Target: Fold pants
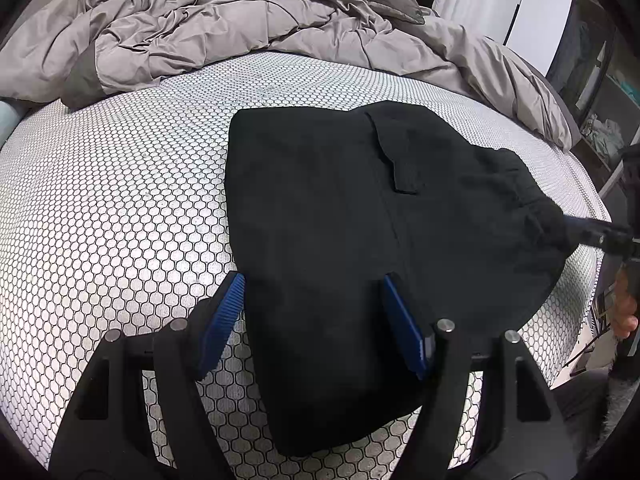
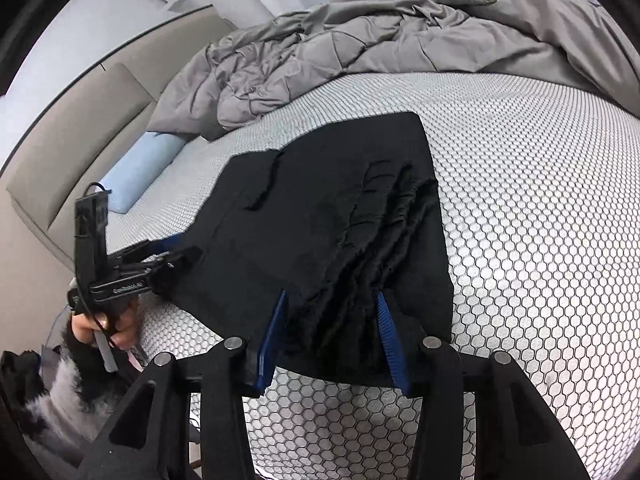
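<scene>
Black pants (image 1: 340, 220) lie folded on the honeycomb-patterned mattress (image 1: 120, 200). My left gripper (image 1: 312, 292) is open, its blue pads (image 1: 224, 320) standing either side of the near folded end. My right gripper (image 2: 332, 304) is open around the gathered waistband end of the pants (image 2: 340, 220), its pads (image 2: 274, 332) beside the bunched fabric without pinching it. In the left wrist view the right gripper (image 1: 572, 228) shows at the pants' right edge. In the right wrist view the left gripper (image 2: 168, 258) shows at the pants' left edge.
A crumpled grey duvet (image 1: 240, 20) covers the far part of the bed. A light blue pillow (image 2: 140, 168) lies by the beige headboard (image 2: 80, 128). Shelves (image 1: 600, 92) stand beyond the bed's right side. The mattress edge is close to me.
</scene>
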Available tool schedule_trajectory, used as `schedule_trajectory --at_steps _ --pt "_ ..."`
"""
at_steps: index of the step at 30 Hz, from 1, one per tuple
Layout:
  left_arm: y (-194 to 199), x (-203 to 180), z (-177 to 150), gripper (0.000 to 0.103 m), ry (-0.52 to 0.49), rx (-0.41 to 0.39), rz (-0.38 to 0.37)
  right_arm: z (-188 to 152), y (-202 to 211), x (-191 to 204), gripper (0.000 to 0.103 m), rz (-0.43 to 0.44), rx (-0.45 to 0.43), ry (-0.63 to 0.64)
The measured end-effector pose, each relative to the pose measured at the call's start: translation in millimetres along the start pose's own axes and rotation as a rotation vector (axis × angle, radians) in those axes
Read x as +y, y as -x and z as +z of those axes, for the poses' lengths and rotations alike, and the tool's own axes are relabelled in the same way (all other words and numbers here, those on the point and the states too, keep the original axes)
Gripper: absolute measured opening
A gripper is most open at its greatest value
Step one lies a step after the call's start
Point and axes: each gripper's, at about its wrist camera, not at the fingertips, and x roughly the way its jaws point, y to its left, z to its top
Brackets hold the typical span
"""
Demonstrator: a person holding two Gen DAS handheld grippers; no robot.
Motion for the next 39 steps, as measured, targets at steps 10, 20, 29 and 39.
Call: schedule_trajectory --at_steps 10,20,29,39 --pt "0 -1 0 0.067 0.0 0.0 0.004 1 -9 6 0.05 -0.1 -0.007 0.049" --pt "1 -1 -1 0.067 0.0 -0.001 0.006 8 -17 -8 0.055 0.016 -0.014 -0.05" --pt "2 0 -1 0.067 -0.002 0.001 0.001 12 -38 -37 0.054 0.163 0.012 -0.234" --pt "5 4 -2 0.067 -0.003 -0.005 -0.001 -1 -6 8 0.018 0.122 -0.06 -0.016"
